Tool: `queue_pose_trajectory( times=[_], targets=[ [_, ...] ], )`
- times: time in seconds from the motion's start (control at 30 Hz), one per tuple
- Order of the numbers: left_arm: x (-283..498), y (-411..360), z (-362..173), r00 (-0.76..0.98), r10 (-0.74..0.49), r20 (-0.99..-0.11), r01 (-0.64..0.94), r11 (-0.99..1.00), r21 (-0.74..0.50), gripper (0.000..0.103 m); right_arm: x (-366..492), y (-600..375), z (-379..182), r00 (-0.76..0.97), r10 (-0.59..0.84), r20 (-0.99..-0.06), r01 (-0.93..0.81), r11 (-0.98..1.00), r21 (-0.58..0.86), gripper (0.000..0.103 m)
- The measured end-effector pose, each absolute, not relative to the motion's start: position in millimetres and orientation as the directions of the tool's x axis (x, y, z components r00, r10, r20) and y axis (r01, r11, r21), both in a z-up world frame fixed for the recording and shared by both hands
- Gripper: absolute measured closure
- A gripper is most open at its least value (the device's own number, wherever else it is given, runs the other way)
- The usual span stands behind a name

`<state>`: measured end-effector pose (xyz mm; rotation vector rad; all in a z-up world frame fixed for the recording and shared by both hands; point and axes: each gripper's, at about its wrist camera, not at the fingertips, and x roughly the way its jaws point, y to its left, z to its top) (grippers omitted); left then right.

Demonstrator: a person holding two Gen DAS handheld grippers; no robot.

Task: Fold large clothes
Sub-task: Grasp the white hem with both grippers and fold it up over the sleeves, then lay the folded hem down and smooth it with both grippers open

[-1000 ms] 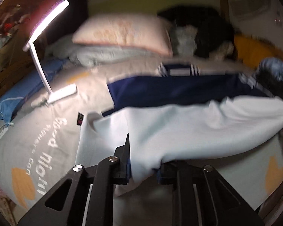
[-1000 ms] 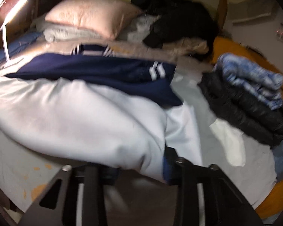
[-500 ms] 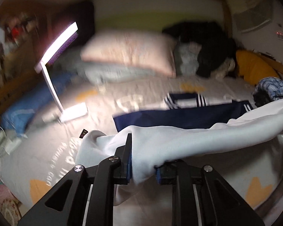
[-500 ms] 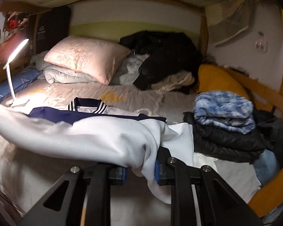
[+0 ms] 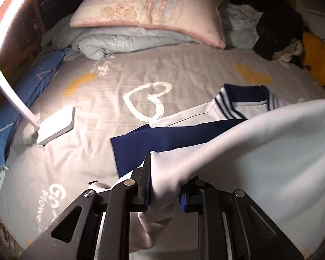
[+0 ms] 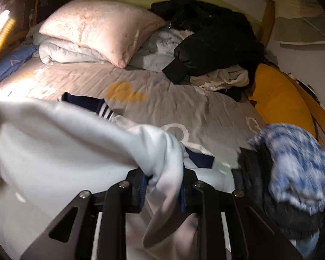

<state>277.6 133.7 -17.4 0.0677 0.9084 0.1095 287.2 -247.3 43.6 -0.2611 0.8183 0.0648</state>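
The left claw (image 5: 165, 186) is clamped on a bunched white edge of the jacket (image 5: 260, 149), its two black fingers pinching the cloth between blue pads. The right claw (image 6: 162, 186) grips another gathered white fold of the same jacket (image 6: 60, 143) in the same way, and the fabric hangs stretched between the two claws above the bed (image 5: 184, 69). The jacket is white with a navy panel and a navy collar (image 5: 244, 99) edged in white stripes; that collar end lies flat on the bed's grey sheet, beside a printed white heart (image 5: 149, 101). Beyond the jacket, toward the head of the bed, a pink pillow (image 5: 149, 8) rests on a folded pale quilt (image 5: 119, 41). Left of the jacket a white desk lamp (image 5: 52, 125) stands on the sheet, its head cut off by the frame edge. Right of the jacket, in the right wrist view, a blue-and-white garment (image 6: 296, 164) sits blurred atop dark clothing. The jacket's lower hem is hidden behind both claws.
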Motion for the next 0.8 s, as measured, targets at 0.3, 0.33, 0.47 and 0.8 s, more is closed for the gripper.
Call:
queue_pose_trajectory(
  times=[0.3, 0.33, 0.47, 0.8],
  targets=[
    [307, 130, -36, 0.688, 0.120, -0.716, -0.030, 0.990, 0.138, 0.075, 323, -260, 4, 0.667, 0.011, -0.745, -0.168, 0.976, -0.136, 0.071],
    [305, 132, -32, 0.701, 0.103, -0.705, -0.020, 0.992, 0.125, 0.073, 323, -264, 5, 0.667, 0.011, -0.745, -0.154, 0.980, -0.123, 0.062],
    [278, 133, -7, 0.814, 0.119, -0.569, -0.033, 0.987, 0.159, 0.005, 313, -283, 19, 0.699, 0.018, -0.715, -0.081, 0.995, -0.054, 0.020],
    [217, 124, 23, 0.832, -0.041, -0.553, 0.067, 0.997, 0.028, 0.000, 263, -309, 62, 0.769, 0.127, -0.627, -0.061, 0.990, 0.126, 0.000]
  ],
)
